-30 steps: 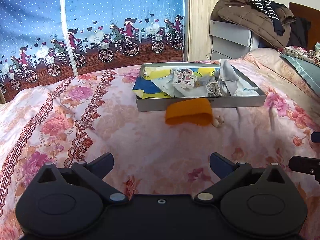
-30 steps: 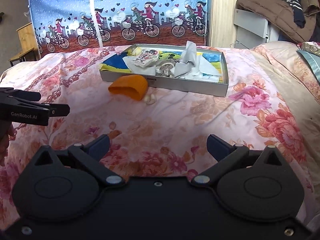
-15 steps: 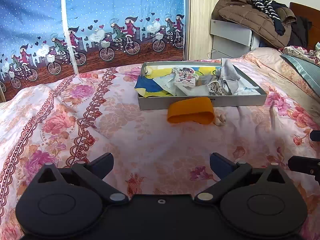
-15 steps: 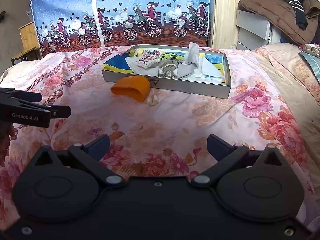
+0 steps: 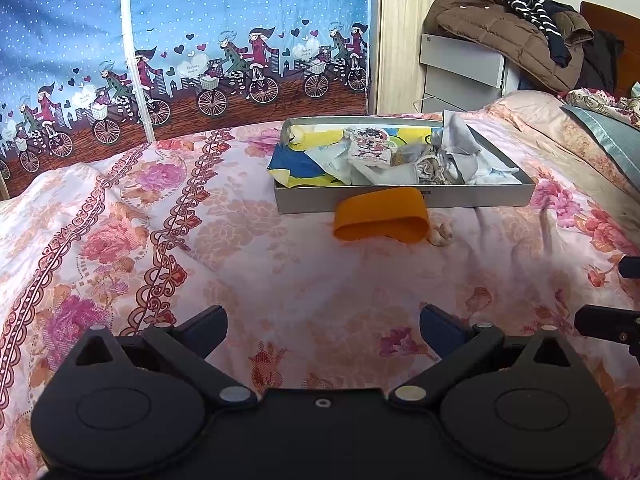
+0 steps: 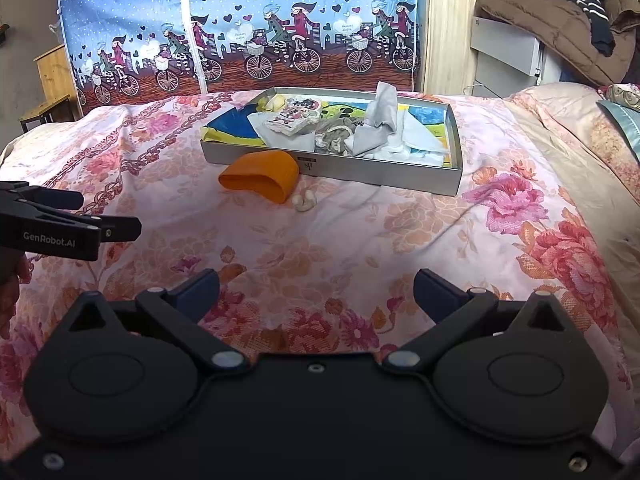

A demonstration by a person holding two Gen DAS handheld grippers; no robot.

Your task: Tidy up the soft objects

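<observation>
Orange cloth (image 5: 379, 214), folded, touching grey tray (image 5: 404, 201) front

Tray (image 5: 404, 200): lay on the bedspread (image 5: 240, 248), well ahead of both claws.
Cloths (image 5: 452, 156): piled inside the tray.
Folded piece (image 5: 380, 216): sat on the bedspread, touching the tray's near wall, ahead of the left claw (image 5: 323, 326).
Small lump (image 6: 304, 201): lay just right of the folded piece.
Right claw (image 6: 316, 294): stood right of the left one.
Curtain (image 6: 240, 28): hung behind the bed.
</observation>
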